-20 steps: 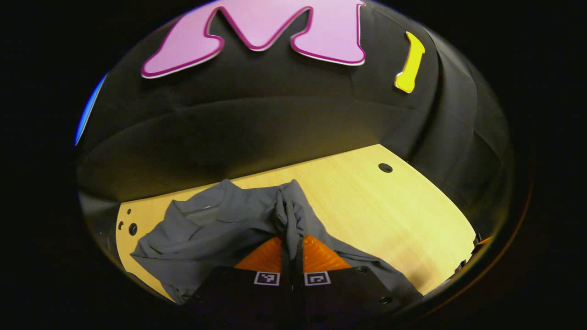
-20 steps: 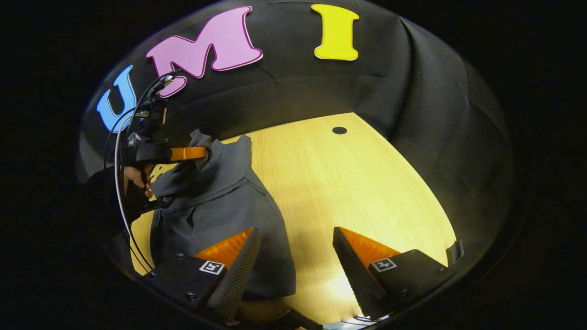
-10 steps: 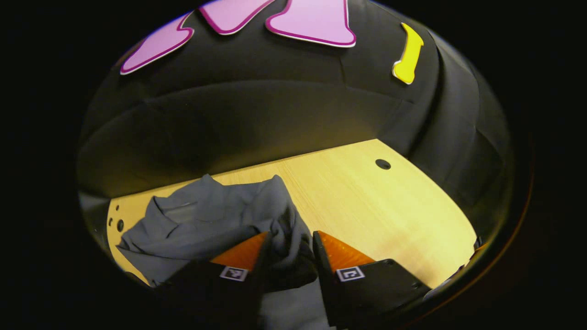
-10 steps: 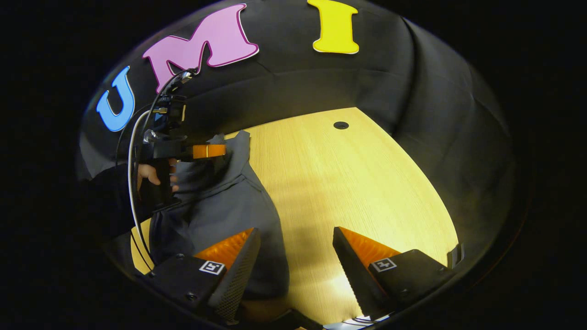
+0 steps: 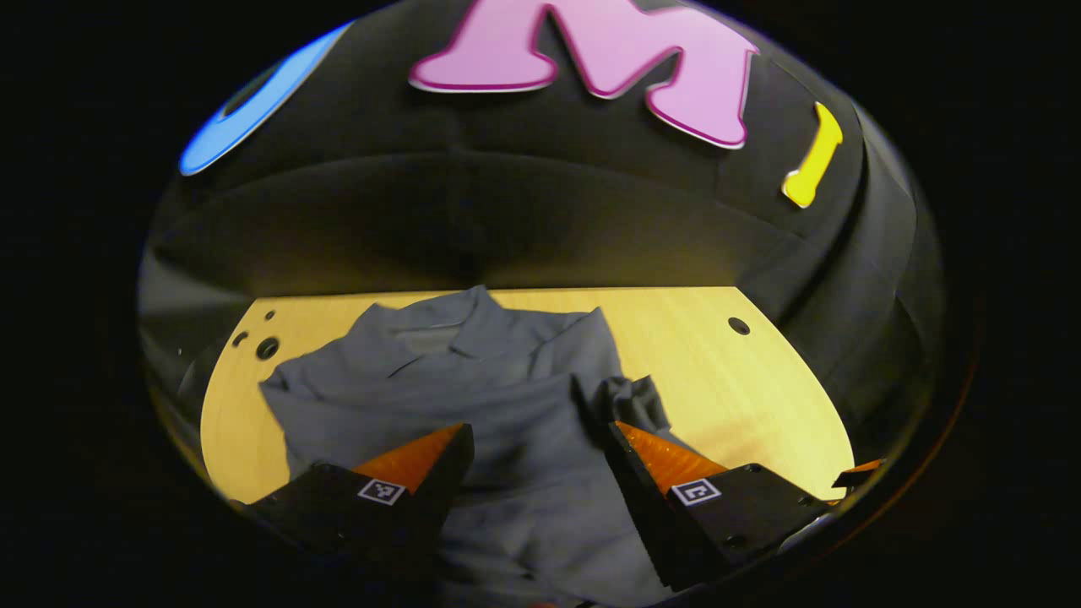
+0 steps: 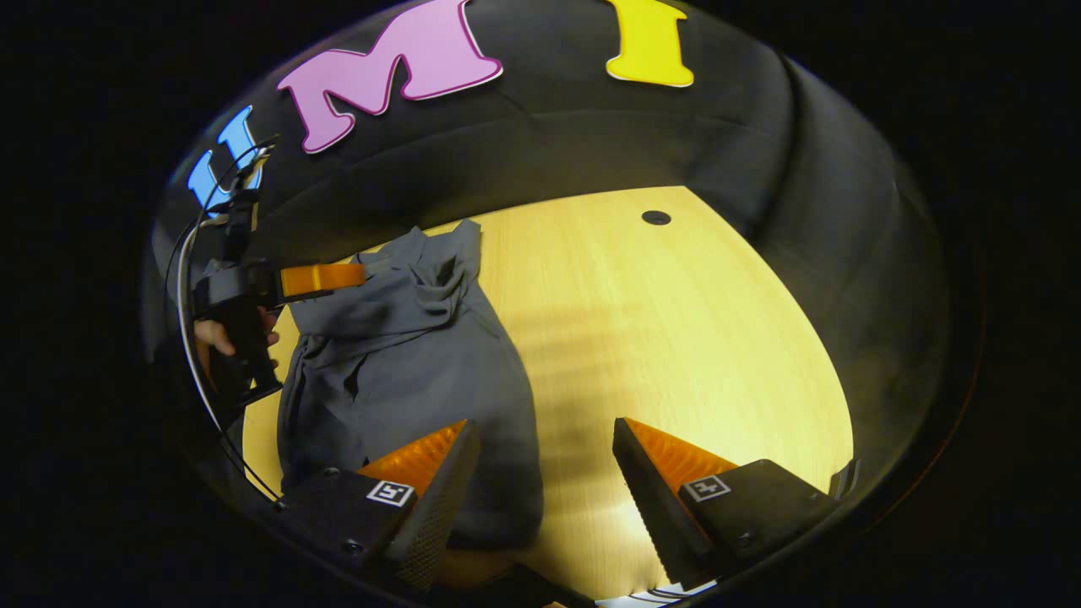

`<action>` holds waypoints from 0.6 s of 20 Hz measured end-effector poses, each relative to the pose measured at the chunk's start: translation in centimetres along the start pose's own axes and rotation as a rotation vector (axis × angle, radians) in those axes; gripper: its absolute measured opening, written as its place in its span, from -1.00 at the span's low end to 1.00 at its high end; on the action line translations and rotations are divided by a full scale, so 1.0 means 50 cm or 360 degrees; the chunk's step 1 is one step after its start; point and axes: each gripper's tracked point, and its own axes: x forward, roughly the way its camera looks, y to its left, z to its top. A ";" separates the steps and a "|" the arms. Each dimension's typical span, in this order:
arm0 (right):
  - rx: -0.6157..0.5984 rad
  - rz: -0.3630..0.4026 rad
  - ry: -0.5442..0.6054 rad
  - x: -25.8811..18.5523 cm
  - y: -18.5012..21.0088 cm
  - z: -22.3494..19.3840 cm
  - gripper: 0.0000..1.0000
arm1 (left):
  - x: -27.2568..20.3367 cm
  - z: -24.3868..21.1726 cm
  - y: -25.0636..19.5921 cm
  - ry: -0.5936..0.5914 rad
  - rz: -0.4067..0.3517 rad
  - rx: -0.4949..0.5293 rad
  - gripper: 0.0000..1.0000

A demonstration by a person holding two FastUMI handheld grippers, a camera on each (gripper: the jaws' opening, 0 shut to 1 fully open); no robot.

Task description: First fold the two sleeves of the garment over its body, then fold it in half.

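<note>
1. The grey garment point(image 5: 473, 380) lies on the light wooden bench point(image 5: 743, 388), collar toward the black cloth wall point(image 5: 473, 228) at the back.
2. In the left gripper view the left gripper point(image 5: 536, 460) hangs just above the garment's body with its jaws spread wide and nothing between them; grey cloth shows through the gap.
3. One sleeve point(image 5: 629, 397) lies bunched on the garment's right part, just off the tip of the right-hand finger point(image 5: 654, 452). I cannot tell whether it touches that finger.
4. The collar edge lies close to the bench's far edge, with a thin strip of bare wood between it and the wall.
5. Beyond the sleeve the bench is bare out to a small round hole point(image 5: 739, 326) near the far corner. On the other side a narrow margin of wood with a few small holes point(image 5: 267, 347) borders the garment.
6. In the right gripper view the right gripper point(image 6: 545, 473) hangs over the garment's near hem with its jaws spread and holding nothing.
7. That view has the garment point(image 6: 405, 371) along the left part of the bench, a broad stretch of bare wood point(image 6: 676, 338) to its right, and a hand point(image 6: 224, 333) holding the left gripper over the collar end.
</note>
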 end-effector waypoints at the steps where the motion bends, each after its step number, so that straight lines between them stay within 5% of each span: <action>1: -0.0018 0.0019 0.0025 0.009 0.012 -0.007 0.98 | -0.026 -0.024 0.032 0.0009 0.0032 -0.0032 0.95; 5: -0.0101 0.0071 0.0130 0.043 0.050 -0.048 0.98 | -0.141 -0.153 0.175 0.0085 0.0227 -0.0103 0.83; 12: -0.0181 0.0103 0.0330 0.075 0.080 -0.133 0.99 | -0.294 -0.363 0.301 0.0220 0.0449 -0.0325 0.93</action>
